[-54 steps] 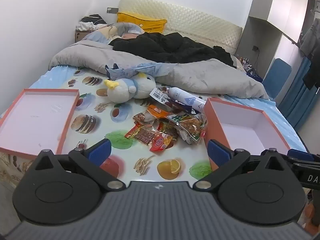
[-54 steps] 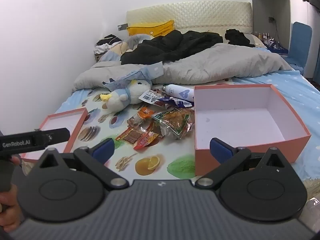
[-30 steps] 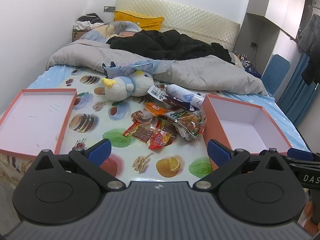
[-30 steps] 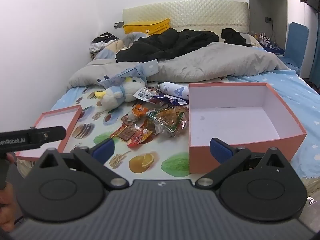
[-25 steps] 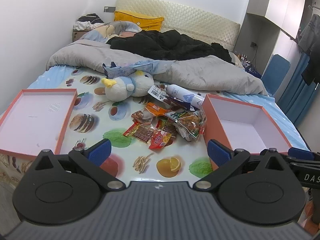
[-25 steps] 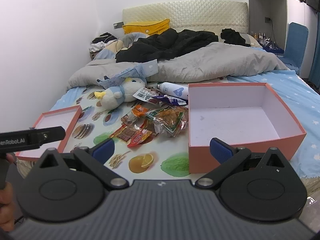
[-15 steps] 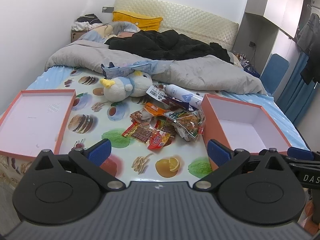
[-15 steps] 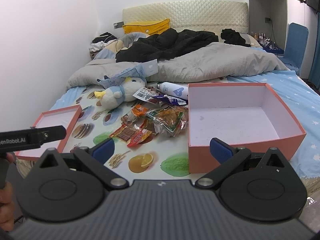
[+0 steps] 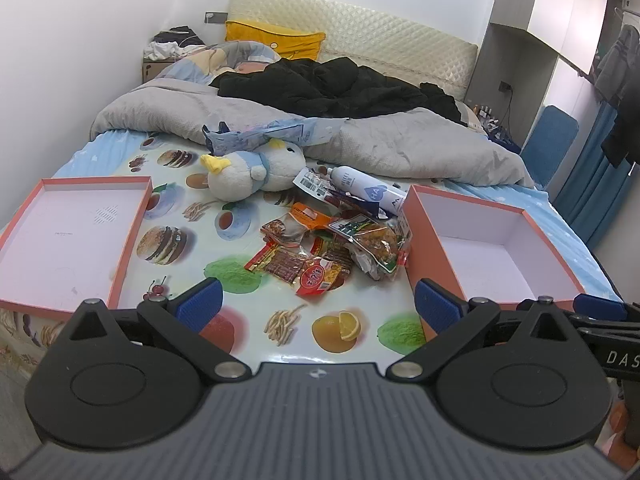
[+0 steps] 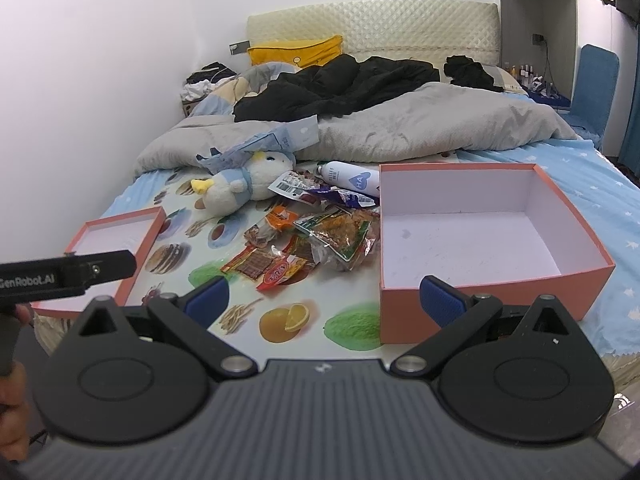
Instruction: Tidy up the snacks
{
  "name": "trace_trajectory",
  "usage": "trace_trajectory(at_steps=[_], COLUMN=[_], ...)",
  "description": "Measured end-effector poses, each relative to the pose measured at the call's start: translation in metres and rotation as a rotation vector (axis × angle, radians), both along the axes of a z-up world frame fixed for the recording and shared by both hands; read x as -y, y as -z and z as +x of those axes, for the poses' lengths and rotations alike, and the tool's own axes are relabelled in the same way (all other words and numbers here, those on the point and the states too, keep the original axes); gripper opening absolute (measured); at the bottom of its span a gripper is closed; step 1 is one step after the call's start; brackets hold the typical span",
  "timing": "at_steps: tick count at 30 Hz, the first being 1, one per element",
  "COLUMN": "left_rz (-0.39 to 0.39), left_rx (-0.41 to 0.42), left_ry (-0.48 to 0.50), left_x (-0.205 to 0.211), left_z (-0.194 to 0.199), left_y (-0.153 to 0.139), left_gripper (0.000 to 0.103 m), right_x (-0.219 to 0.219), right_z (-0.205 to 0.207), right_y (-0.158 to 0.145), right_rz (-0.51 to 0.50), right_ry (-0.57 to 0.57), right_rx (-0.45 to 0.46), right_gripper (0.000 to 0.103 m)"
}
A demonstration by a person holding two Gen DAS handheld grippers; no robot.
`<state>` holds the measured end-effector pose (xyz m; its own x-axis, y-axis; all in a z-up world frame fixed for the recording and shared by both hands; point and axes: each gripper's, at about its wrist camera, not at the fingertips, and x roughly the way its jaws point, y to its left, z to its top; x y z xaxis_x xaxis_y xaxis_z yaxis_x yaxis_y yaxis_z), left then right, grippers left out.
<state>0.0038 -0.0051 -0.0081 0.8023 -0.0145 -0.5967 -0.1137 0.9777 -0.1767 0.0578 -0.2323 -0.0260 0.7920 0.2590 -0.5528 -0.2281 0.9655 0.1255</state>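
Legibly, "GenRobot.AI" marks the left gripper (image 10: 68, 274); both grippers' fingers (image 9: 198, 300) spread apart, empty.

You have two coral-pink containers: one deep box (image 10: 492, 236) at three o'clock and one shallow box lid (image 9: 76, 236) at nine o'clock. Between them, at twelve o'clock, lies one heap of snack packets (image 9: 332, 248); at least six show, though overlap hides the exact number. Behind it you have one white bottle (image 9: 366, 192) and one plush bird (image 9: 252, 174). Two grippers, left (image 9: 316, 300) and right (image 10: 324, 300), are wide apart.
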Motion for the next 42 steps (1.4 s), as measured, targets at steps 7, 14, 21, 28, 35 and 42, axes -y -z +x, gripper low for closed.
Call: trace_trajectory(at_steps=[7, 14, 21, 28, 35, 42], left_rz=[0.000, 0.000, 0.002, 0.001, 0.003, 0.003], left_rx=[-0.002, -0.003, -0.005, -0.007, -0.011, -0.013], left_ry=[0.000, 0.001, 0.001, 0.003, 0.010, 0.011], left_x=[-0.001, 0.000, 0.000, 0.003, 0.005, 0.006], left_z=[0.001, 0.001, 0.000, 0.000, -0.001, 0.000], left_y=[0.000, 0.001, 0.004, 0.010, 0.012, 0.011], left_gripper=[0.103, 0.103, 0.103, 0.103, 0.103, 0.103], right_x=[0.000, -0.002, -0.003, -0.002, -0.002, 0.000], right_z=[0.000, 0.000, 0.000, 0.001, 0.000, 0.000], right_y=[0.001, 0.003, 0.004, 0.005, 0.006, 0.007], right_rz=[0.002, 0.004, 0.009, 0.011, 0.015, 0.019], right_ry=[-0.001, -0.004, -0.004, -0.002, 0.002, 0.005], right_rx=[-0.003, -0.008, -0.018, -0.023, -0.028, -0.035], right_gripper=[0.103, 0.103, 0.103, 0.103, 0.103, 0.103])
